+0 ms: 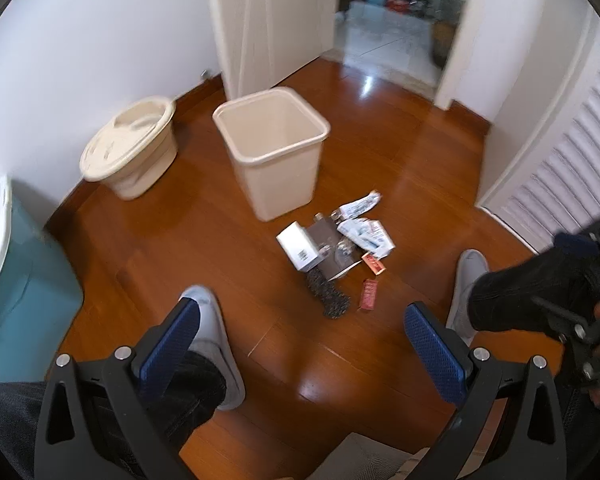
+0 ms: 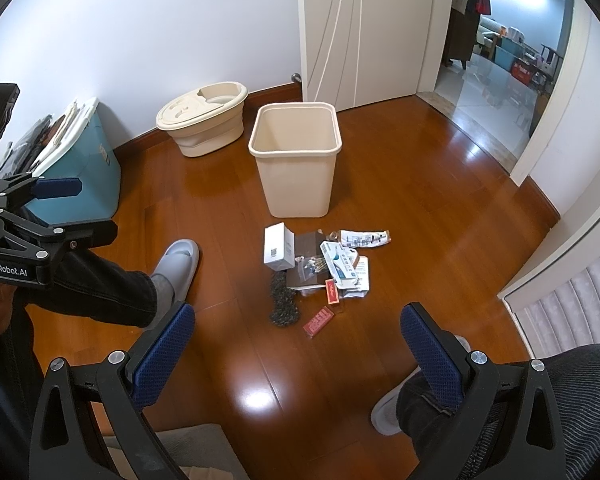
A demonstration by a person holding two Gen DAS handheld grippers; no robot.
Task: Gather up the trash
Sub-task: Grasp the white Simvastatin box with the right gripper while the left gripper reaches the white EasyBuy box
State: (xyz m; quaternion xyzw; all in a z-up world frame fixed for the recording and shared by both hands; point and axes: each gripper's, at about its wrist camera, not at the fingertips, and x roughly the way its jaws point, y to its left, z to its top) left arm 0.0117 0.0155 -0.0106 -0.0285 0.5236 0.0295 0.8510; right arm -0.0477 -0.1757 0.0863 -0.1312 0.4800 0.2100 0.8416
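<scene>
A pile of trash lies on the wooden floor in front of a beige open bin (image 1: 271, 152) (image 2: 295, 160). The pile has a white box (image 1: 299, 245) (image 2: 278, 247), white printed wrappers (image 1: 366, 234) (image 2: 346, 262), a dark mesh piece (image 1: 327, 295) (image 2: 283, 300) and a red packet (image 1: 369, 294) (image 2: 319, 321). My left gripper (image 1: 300, 332) is open and empty, well above the floor, short of the pile. My right gripper (image 2: 296, 336) is open and empty, also above the floor near the pile. The left gripper also shows at the left edge of the right wrist view (image 2: 40, 216).
A beige lidded mop bucket (image 1: 130, 148) (image 2: 204, 118) stands by the white wall. A teal storage box (image 1: 24, 292) (image 2: 74, 176) is at the left. The person's feet in grey slippers (image 1: 214, 332) (image 2: 178, 264) flank the pile. A white louvred door (image 1: 564, 160) is at the right, an open doorway (image 2: 496, 80) behind.
</scene>
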